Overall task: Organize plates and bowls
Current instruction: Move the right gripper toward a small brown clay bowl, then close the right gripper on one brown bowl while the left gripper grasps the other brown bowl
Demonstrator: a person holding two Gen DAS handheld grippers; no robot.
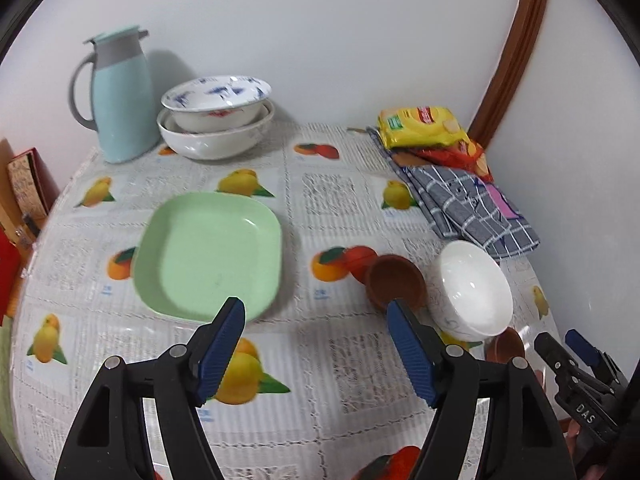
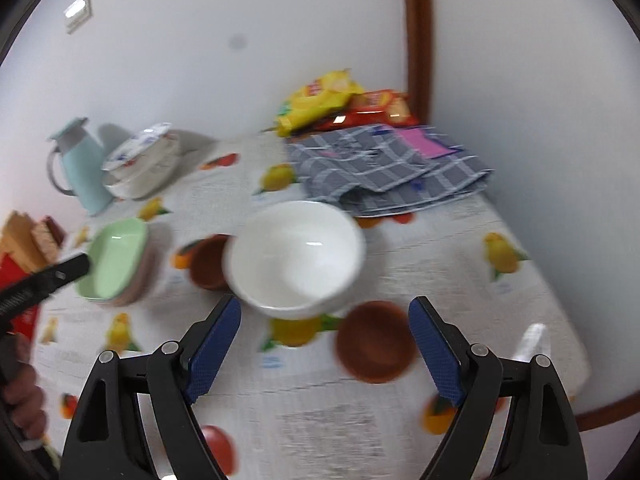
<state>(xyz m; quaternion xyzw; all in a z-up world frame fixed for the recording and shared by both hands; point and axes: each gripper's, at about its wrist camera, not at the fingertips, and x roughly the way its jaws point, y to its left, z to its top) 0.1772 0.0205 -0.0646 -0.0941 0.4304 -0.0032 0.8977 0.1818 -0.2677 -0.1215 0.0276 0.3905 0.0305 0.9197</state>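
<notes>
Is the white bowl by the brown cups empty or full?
Empty. The white bowl stands upright, and its bare, glossy inside shows in both views.

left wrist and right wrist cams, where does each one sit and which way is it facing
Left wrist: on the left tool, open, facing the back wall over the green plate; the right tool shows at lower right.
Right wrist: on the right tool, open, facing the corner over the white bowl; the left tool's tip and a hand show at left.
Shared: green plate, white bowl, brown bowls, blue jug, checked cloth.
</notes>
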